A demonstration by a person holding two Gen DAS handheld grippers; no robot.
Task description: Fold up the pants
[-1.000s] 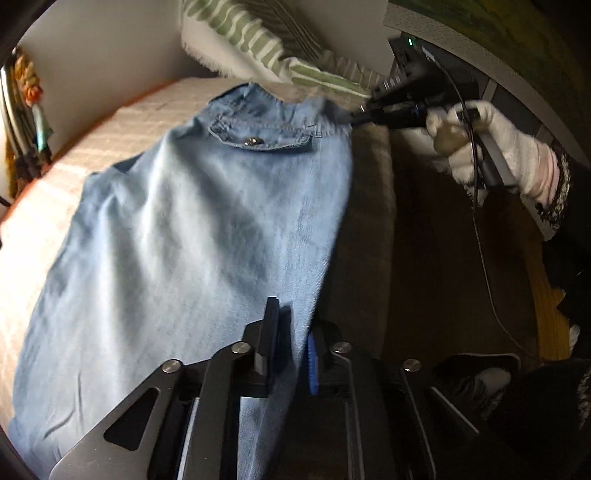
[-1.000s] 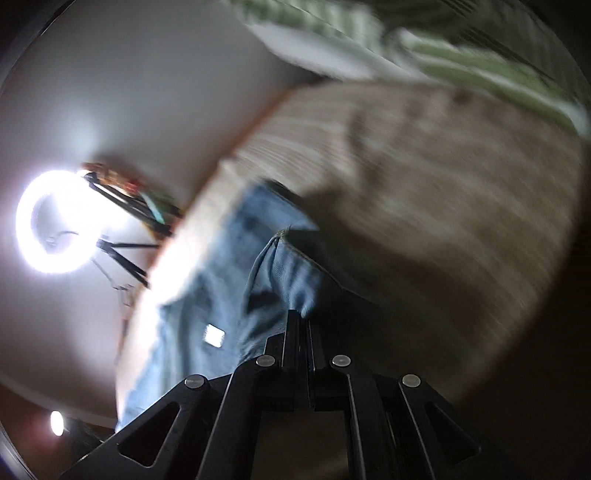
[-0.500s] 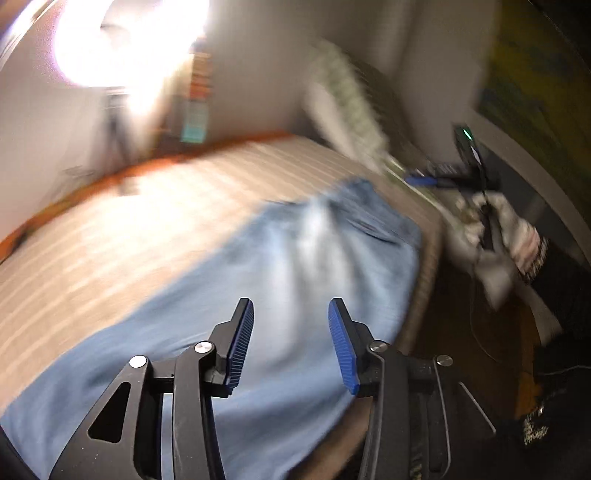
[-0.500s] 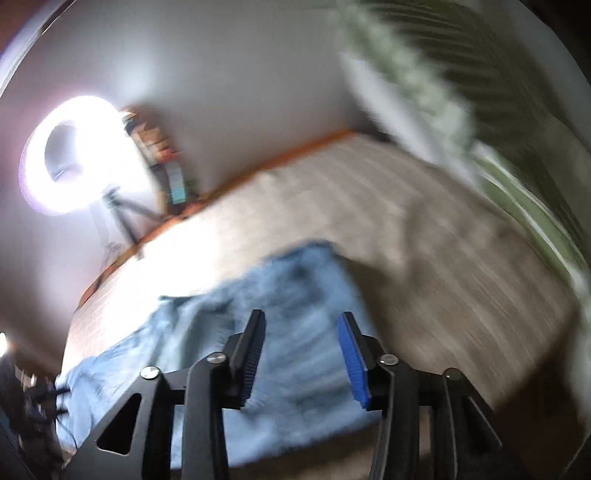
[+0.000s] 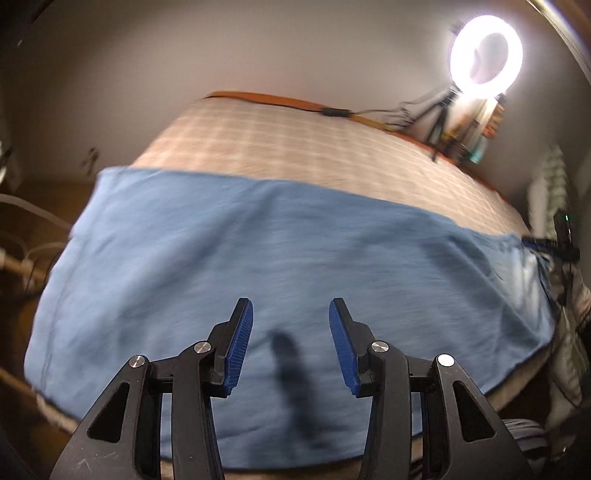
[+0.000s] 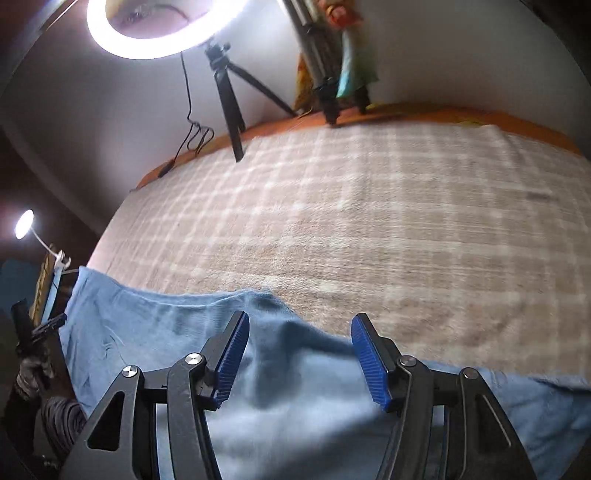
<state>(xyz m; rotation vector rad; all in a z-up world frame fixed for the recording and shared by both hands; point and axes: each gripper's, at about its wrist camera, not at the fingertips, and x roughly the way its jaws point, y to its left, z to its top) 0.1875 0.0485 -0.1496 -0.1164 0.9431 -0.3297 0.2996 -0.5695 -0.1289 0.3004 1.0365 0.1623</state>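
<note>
Light blue denim pants (image 5: 280,266) lie flat along the near edge of a bed with a beige checked cover (image 5: 295,147). My left gripper (image 5: 291,325) is open and empty, held just above the middle of the pants. In the right wrist view the pants (image 6: 155,332) spread left and under the tool. My right gripper (image 6: 299,347) is open and empty, above the pants' far edge. The right gripper also shows at the far right of the left wrist view (image 5: 554,247); the left gripper shows at the left edge of the right wrist view (image 6: 33,332).
A lit ring light (image 6: 147,26) on a black tripod (image 6: 229,99) stands on the orange ledge (image 6: 406,110) behind the bed. A second tripod (image 6: 325,74) stands beside it. A striped pillow (image 5: 550,188) lies at the bed's right end. A small lamp (image 6: 24,223) glows at left.
Both grippers have let go of the pants and opened. Both have swung round to face across the bed toward the wall and ring light. The pants now lie spread flat.
</note>
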